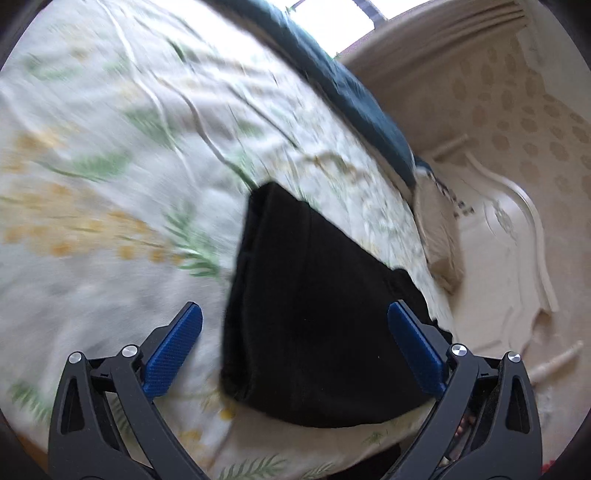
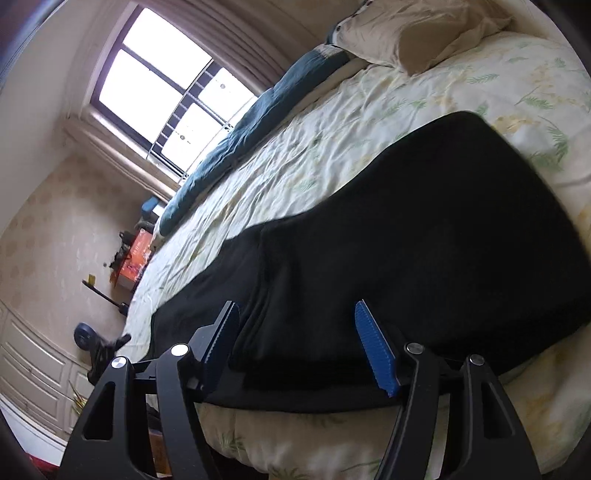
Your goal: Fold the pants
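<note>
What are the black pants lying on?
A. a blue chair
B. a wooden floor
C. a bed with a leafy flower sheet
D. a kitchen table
C: the black pants lie spread on the bed's pale sheet, printed with green leaves and yellow flowers, with a pillow at its far end.

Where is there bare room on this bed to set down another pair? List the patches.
Widest free patch: the floral sheet between the black pants and the blue blanket along the window side. A smaller one lies between the pants' far end and the beige pillow. The near edge is crowded: pants reach it, with the left gripper and right gripper open over them.
</note>
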`<state>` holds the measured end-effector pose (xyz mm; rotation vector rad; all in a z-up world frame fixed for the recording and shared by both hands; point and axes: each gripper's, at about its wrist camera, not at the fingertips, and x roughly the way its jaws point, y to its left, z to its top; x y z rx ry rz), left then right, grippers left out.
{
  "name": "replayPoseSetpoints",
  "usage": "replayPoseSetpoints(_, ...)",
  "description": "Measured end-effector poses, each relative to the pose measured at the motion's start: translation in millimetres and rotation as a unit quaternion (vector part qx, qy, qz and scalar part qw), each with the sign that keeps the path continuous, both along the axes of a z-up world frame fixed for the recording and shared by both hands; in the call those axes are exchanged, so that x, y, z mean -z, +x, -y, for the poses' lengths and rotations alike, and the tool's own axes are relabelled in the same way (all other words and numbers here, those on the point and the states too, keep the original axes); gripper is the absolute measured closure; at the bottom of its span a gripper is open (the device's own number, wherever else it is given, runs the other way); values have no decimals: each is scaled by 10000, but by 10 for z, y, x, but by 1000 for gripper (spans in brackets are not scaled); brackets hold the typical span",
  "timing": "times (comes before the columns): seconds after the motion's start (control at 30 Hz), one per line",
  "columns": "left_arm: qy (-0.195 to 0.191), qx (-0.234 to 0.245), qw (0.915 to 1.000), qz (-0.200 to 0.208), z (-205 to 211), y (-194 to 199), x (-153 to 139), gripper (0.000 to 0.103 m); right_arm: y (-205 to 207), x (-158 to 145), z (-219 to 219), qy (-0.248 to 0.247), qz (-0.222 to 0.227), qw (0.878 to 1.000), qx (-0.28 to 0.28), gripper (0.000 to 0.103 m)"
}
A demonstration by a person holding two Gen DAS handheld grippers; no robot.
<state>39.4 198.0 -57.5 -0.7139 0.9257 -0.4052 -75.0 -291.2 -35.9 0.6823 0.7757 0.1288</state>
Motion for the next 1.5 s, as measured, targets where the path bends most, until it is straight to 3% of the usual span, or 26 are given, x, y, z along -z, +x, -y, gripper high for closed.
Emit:
replayPoseSetpoints(0.27, -183, 604, 9980, -30, 208, 307, 36, 6, 35, 2, -246, 198, 33, 9994, -290, 34)
replayPoseSetpoints(0.3, -105, 634, 9979, -53, 247, 318, 40, 23, 31, 3, -263, 189, 39, 9994, -299, 34)
replayPoseSetpoints(0.33, -73, 693, 9974, -169, 289, 345, 76, 53, 40, 10, -275, 183, 37, 9994, -302, 33)
replayPoseSetpoints(0.4, -104, 674, 9967, -445, 317, 409, 187, 76, 34, 28, -267, 204, 33, 9994, -265, 33)
replayPoseSetpoints(0.5, -541, 616, 9951, -545, 251, 409, 272, 87, 20, 39, -252, 255, 20, 9994, -231, 33)
replayPoseSetpoints(0.67, -596, 526, 9957, -480, 273, 338, 142, 90, -13, 9, -218, 266, 52, 9996, -79, 33)
replayPoseSetpoints(0.8, -737, 520, 9956, -242, 332, 286, -148, 90, -53, -7, -174, 347, 87, 9993, 45, 33)
replayPoseSetpoints(0.97, -560, 713, 9959, 78, 640, 254, -593, 91, -115, -31, -150, 394, 148, 9991, 45, 33)
replayPoseSetpoints(1.3, -140, 1213, 9914, 480, 1836, 243, -1270, 91, -207, -17, -164, 632, 238, 9977, -2, 33)
replayPoseSetpoints(1.5, 373, 1839, 9809, 519, 2894, 263, -1274, 90, -319, -15, -121, 771, 301, 9966, 42, 33)
